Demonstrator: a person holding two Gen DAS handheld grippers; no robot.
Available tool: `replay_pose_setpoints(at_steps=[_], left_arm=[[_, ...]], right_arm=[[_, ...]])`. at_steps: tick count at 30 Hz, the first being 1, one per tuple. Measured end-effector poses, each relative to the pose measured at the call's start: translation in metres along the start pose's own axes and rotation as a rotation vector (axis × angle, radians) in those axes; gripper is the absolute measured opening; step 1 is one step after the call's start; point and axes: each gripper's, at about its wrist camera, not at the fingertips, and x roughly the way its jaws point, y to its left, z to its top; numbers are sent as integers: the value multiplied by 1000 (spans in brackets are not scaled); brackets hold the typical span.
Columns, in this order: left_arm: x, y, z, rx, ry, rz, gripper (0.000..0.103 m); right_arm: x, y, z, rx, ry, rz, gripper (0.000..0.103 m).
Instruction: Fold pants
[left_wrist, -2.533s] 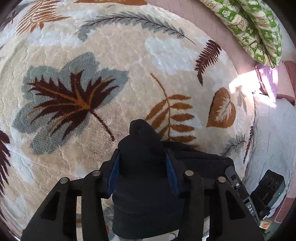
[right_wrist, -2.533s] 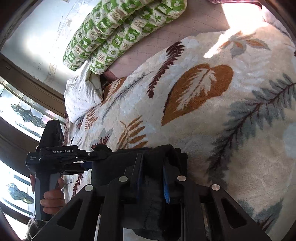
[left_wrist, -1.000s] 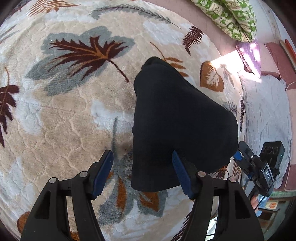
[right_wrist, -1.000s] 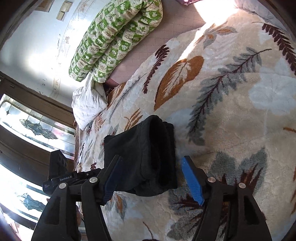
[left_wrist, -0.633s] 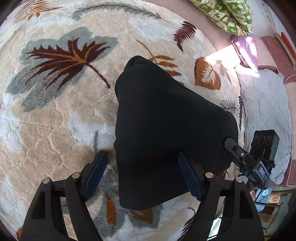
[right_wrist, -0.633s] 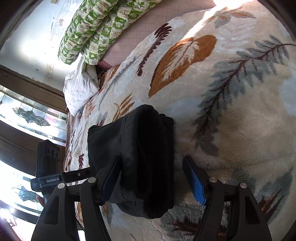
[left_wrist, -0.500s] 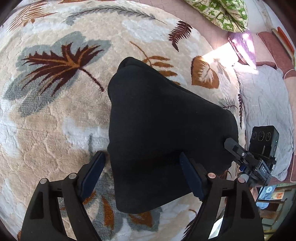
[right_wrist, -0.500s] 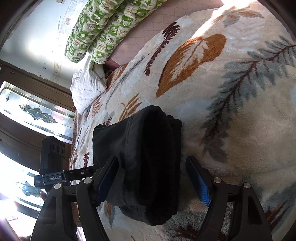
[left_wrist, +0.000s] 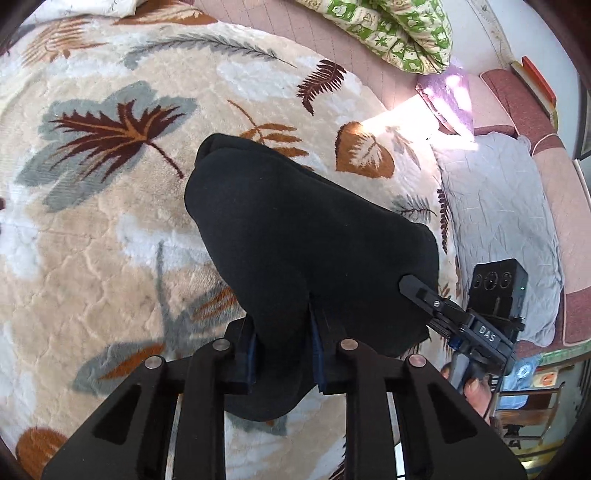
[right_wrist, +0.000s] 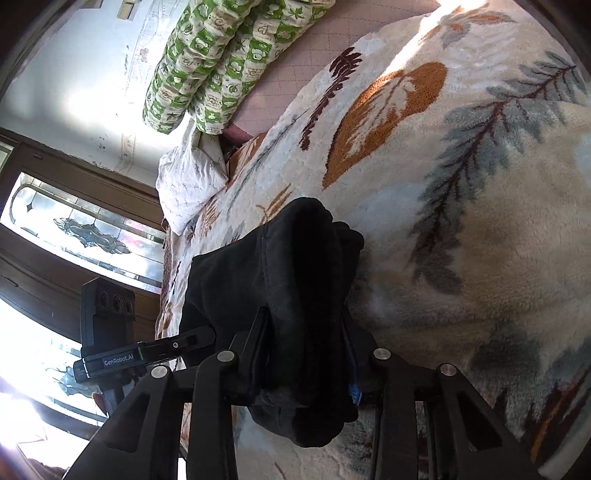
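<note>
Pants: the black pants (left_wrist: 306, 236) lay in a thick folded bundle on the leaf-patterned blanket (left_wrist: 92, 229), one rounded end pointing away from the person, the near edge caught in both claws.
Left claw: the left claw (left_wrist: 282, 347) was closing, its blue-lined fingers (left_wrist: 251, 350) already pressing on a narrow pinch of the black cloth at the bundle's near edge; the cloth bulged out above and below the grip.
Right claw: the right claw (right_wrist: 306, 354) was closing too, its fingers (right_wrist: 349, 369) squeezing a thicker stack of layers at the bundle's other near corner; grey lining showed where the layers hung below the fingers.
Claws together: in the left wrist view the right claw reached into the far side of the bundle, a hand (left_wrist: 474, 395) around its handle; in the right wrist view the left claw came in from the window side, touching the cloth.
Blanket: cream plush with brown, orange and grey leaves, spread over the bed (left_wrist: 343, 48) and bare around the bundle.
Bedding: a green-and-white patterned quilt (right_wrist: 207, 66) lay rolled near the wall, with a white pillow (right_wrist: 188, 181) just beside it.
Light: sun fell in a bright patch on the far edge of the blanket.
</note>
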Motion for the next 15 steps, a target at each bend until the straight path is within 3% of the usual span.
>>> replay_pose_setpoints(at_steps=[9, 15], left_arm=[[-50, 1, -35, 50, -73, 84, 20], [-92, 25, -53, 56, -143, 136, 20]], right_arm=[[-17, 43, -34, -11, -26, 14, 32], [-8, 81, -56, -27, -14, 31, 32]])
